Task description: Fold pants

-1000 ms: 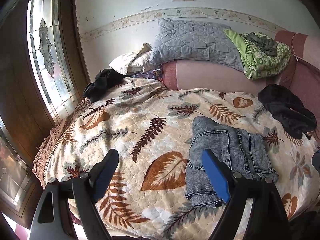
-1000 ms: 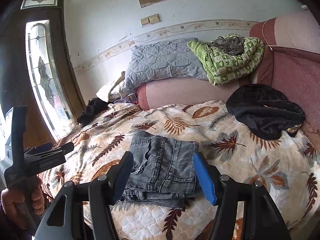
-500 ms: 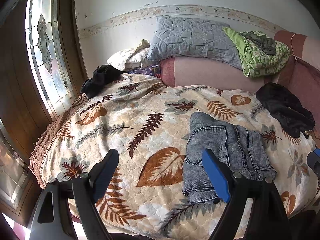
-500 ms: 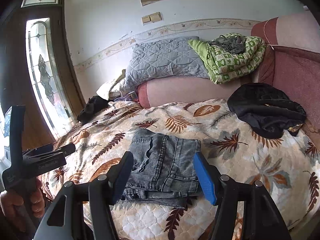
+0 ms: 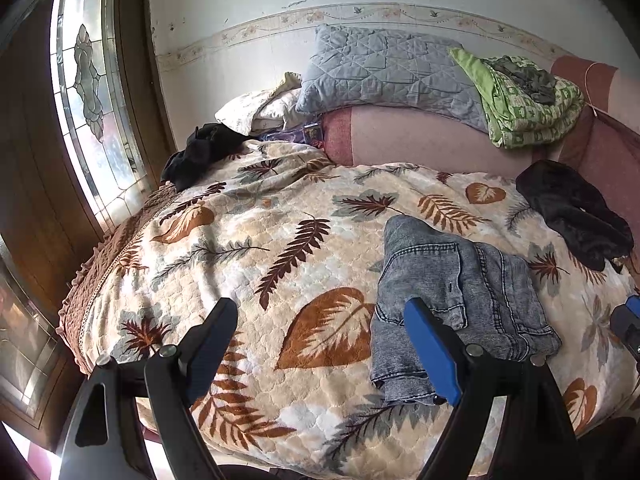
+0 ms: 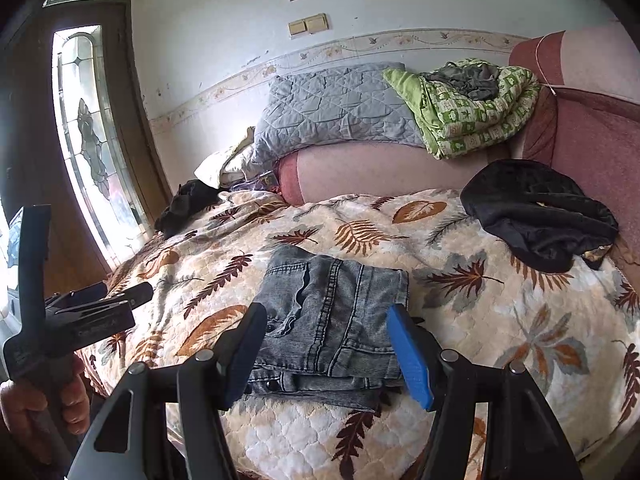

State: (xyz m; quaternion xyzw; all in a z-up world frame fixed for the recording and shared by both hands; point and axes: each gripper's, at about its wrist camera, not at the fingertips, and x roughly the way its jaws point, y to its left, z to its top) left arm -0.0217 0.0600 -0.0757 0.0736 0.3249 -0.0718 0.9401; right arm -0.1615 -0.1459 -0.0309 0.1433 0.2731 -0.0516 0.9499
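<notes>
Left gripper (image 5: 324, 344), jaws spread wide and empty, hovers over the leaf-patterned bedspread (image 5: 248, 248). Right gripper (image 6: 328, 348), jaws parted and holding nothing, hangs above the near edge of the folded grey jeans (image 6: 332, 312) without pressing on them. The jeans lie as a compact stack on the bedspread, to the right of the left gripper. A hand (image 6: 36, 404) grips the left tool's handle. Farther out: a black garment (image 6: 536, 216) by the pink bolster (image 6: 392, 172), a grey quilted pillow (image 5: 384, 72), a green patterned blanket (image 5: 524, 108).
</notes>
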